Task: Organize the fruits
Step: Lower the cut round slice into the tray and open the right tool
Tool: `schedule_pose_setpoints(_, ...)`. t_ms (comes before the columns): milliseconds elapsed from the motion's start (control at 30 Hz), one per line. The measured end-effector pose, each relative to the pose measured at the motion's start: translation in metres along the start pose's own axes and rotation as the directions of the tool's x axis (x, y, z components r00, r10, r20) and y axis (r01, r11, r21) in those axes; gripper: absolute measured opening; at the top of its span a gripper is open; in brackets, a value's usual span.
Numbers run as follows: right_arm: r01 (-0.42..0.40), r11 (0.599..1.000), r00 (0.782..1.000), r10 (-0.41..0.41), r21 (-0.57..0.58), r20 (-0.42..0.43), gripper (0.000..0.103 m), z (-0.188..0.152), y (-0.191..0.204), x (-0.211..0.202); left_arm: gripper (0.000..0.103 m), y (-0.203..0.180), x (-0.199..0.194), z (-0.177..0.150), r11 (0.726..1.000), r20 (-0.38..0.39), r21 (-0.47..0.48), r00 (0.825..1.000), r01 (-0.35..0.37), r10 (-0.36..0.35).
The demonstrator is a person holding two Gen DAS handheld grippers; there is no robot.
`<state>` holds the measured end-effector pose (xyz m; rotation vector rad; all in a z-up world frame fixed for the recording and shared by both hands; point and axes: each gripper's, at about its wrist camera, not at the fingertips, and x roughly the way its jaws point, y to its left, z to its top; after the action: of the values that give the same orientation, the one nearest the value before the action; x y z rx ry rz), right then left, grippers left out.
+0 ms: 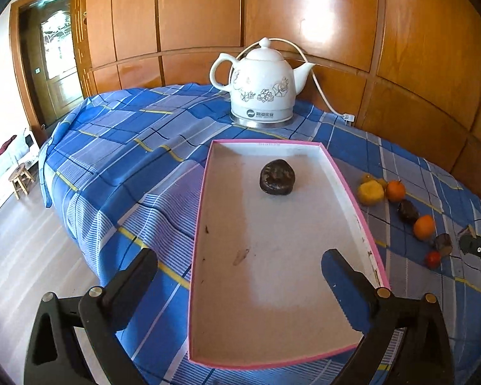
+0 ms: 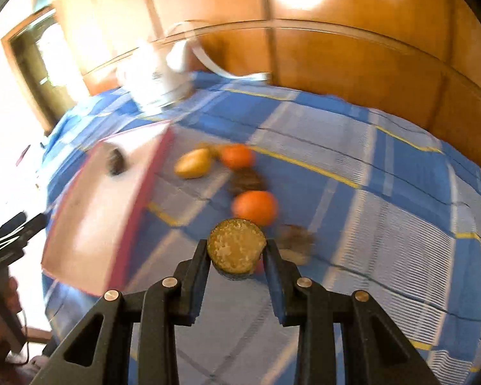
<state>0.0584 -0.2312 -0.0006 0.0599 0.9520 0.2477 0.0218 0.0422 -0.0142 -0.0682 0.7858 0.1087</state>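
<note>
A pink-rimmed white box (image 1: 205, 192) lies on the blue plaid cloth and holds one dark wrinkled fruit (image 1: 277, 177). My left gripper (image 1: 240, 269) is open and empty over the box's near end. To the right of the box lie a yellow fruit (image 1: 370, 192), two oranges (image 1: 395, 190) (image 1: 424, 227), a dark fruit (image 1: 408, 211) and a small red fruit (image 1: 433, 259). My right gripper (image 2: 236, 253) is shut on a halved dark fruit with yellow pulp (image 2: 236, 247), held above the cloth. The right view is blurred; the box (image 2: 150, 173) and an orange (image 2: 255, 208) show there.
A white ceramic electric kettle (image 1: 261, 85) with a cord stands behind the box, against the wooden panelled wall (image 1: 304, 16). The cloth drops off at the left edge (image 1: 57, 173) toward the floor. The right gripper's tip (image 1: 479, 248) shows at the right of the left wrist view.
</note>
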Motion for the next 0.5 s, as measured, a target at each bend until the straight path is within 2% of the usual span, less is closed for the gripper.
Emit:
schedule_pose_setpoints(233,-0.109,0.985,0.993,0.103,-0.131,-0.055,0.034,0.006,0.077,0.024,0.103,0.007,-0.005,-0.004,1.0,0.004,-0.012,1.0,0.005,-0.005)
schedule_pose_setpoints(500,-0.157,0.965,0.985,0.137,-0.212,-0.106,0.034,0.013,0.133,0.049,0.103,0.018,-0.011,-0.007,1.0,0.018,-0.031,1.0,-0.001,0.002)
